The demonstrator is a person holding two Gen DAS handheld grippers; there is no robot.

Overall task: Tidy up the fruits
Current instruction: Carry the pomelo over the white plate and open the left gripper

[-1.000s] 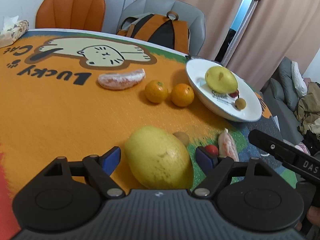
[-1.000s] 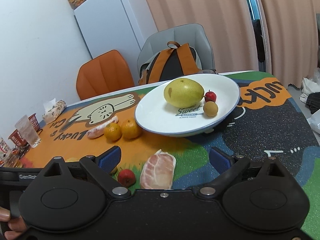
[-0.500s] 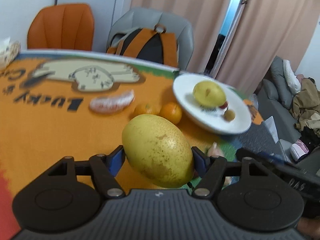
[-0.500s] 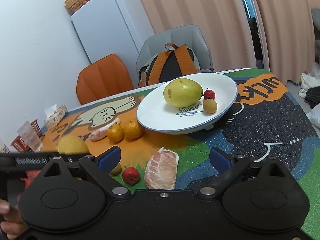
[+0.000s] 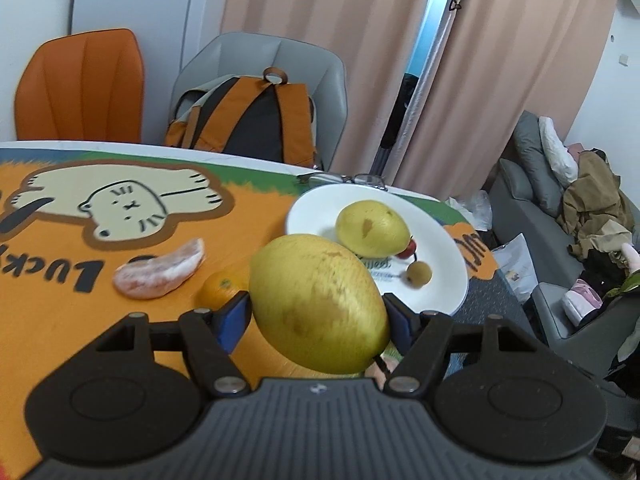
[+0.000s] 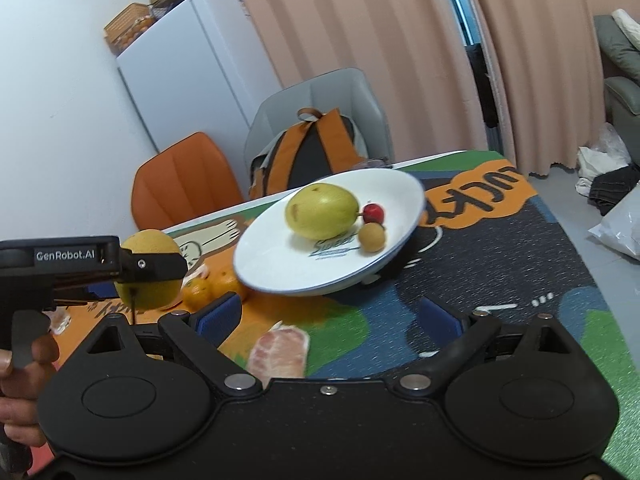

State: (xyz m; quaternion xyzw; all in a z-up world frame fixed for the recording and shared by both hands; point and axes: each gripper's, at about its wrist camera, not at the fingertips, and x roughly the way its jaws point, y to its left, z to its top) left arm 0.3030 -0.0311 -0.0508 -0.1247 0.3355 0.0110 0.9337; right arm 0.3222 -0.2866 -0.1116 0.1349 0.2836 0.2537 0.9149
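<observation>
Held clear of the table (image 5: pixel 52 320) in the left gripper (image 5: pixel 318 316), the big yellow fruit (image 5: pixel 318 304), blue pads (image 5: pixel 232 320) clamped on its two flanks; probably gripped across the middle so the rounded body would not roll out, and kept high, judging by the task, to clear the rim of the white plate (image 5: pixel 320 208) just beyond. Already on that plate: a second yellow fruit (image 5: pixel 372 228), a small red fruit (image 5: pixel 408 249) and a small tan one (image 5: pixel 419 274), so likely the gathering spot. Waiting low over the mat, the right gripper (image 6: pixel 330 314), fingers wide apart on nothing, above a peeled pink segment (image 6: pixel 280 352).

Shown only from the left wrist: the other peeled segment (image 5: pixel 160 276) by the cat drawing. Shown only from the right wrist: the carried fruit from the side, plainly in the air, and a hand (image 6: pixel 24 364) on the left handle. Oranges (image 6: pixel 208 286) partly hidden in both.
</observation>
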